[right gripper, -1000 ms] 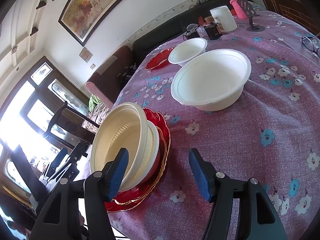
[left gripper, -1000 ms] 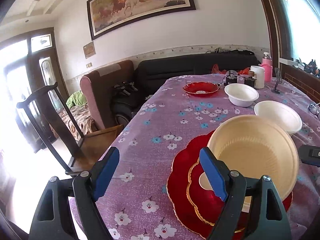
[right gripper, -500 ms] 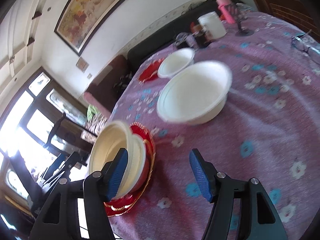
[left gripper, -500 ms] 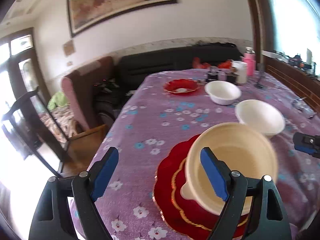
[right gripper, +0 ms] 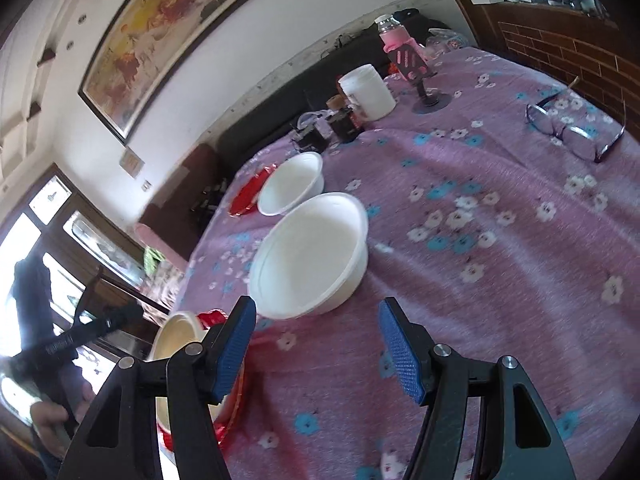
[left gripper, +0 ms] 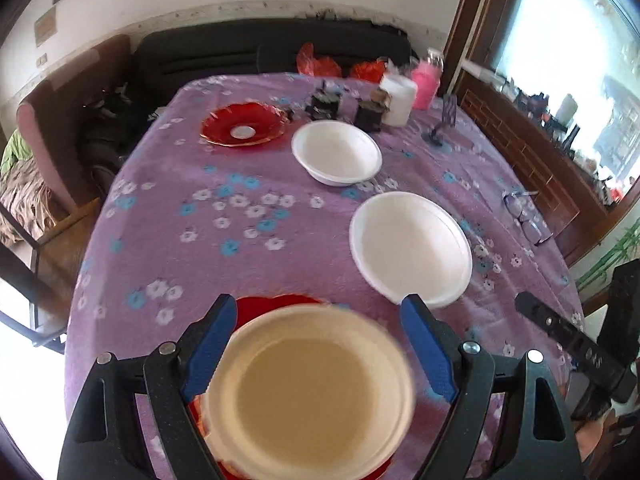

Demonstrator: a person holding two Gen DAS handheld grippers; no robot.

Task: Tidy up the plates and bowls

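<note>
The left gripper [left gripper: 320, 344] has swung over the near cream bowl [left gripper: 308, 392], both grippers' jaws wide and empty, the right gripper [right gripper: 316, 340] nearing the white bowl [right gripper: 310, 256], likely next to stack.

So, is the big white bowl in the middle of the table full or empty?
Empty. Both wrist views look into the big white bowl and show only its bare white inside. It stands upright on the purple tablecloth.

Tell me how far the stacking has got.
Done: a cream plastic bowl sits on the near red plates. In hand: nothing; left gripper and right gripper are open. Left: two white foam bowls and the far red plate.
</note>
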